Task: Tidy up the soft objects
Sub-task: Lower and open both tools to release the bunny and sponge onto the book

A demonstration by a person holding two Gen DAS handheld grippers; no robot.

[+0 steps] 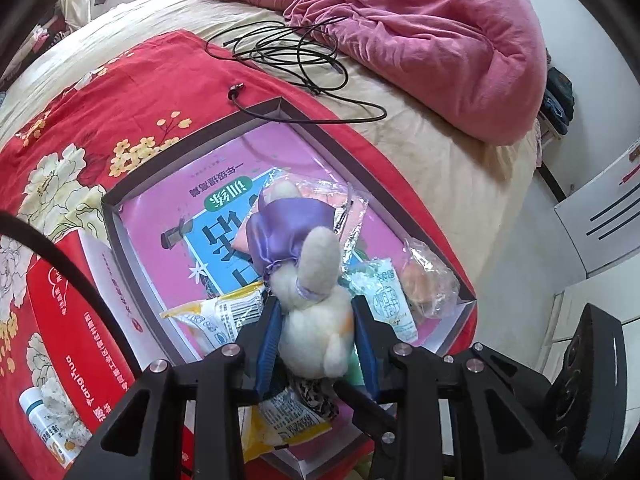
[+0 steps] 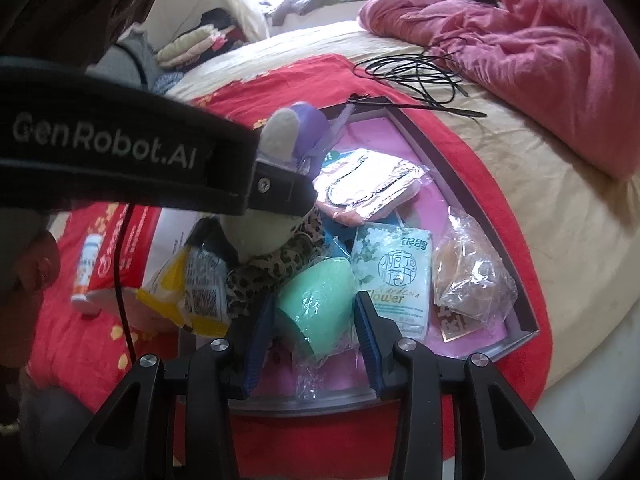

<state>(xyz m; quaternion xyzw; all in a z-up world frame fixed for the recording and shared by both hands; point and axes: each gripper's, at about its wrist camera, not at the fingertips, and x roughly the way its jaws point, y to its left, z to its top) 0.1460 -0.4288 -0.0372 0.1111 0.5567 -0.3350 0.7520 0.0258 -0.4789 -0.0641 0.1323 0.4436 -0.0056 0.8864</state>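
Observation:
A white plush toy [image 1: 316,320] in a purple cloth hangs over a shallow grey-rimmed box [image 1: 280,104], and my left gripper [image 1: 316,300] is shut on its body. In the right wrist view the same plush [image 2: 260,236] shows below the left gripper's black body [image 2: 276,188]. My right gripper [image 2: 314,298] is shut on a mint-green sponge [image 2: 316,304] in clear wrap, low over the box [image 2: 440,152]. In the box lie a tissue pack [image 2: 394,276], a clear bag [image 2: 472,276], a yellow packet [image 2: 196,284], a leopard-print cloth [image 2: 276,268] and a pink wrapped item [image 2: 368,188].
The box rests on a red floral cloth [image 1: 120,92] on a bed. A coiled black cable [image 1: 288,52] and a pink quilt [image 1: 440,40] lie beyond it. A red carton [image 1: 72,320] and a white bottle [image 1: 44,420] sit to the left. The bed edge drops off at right.

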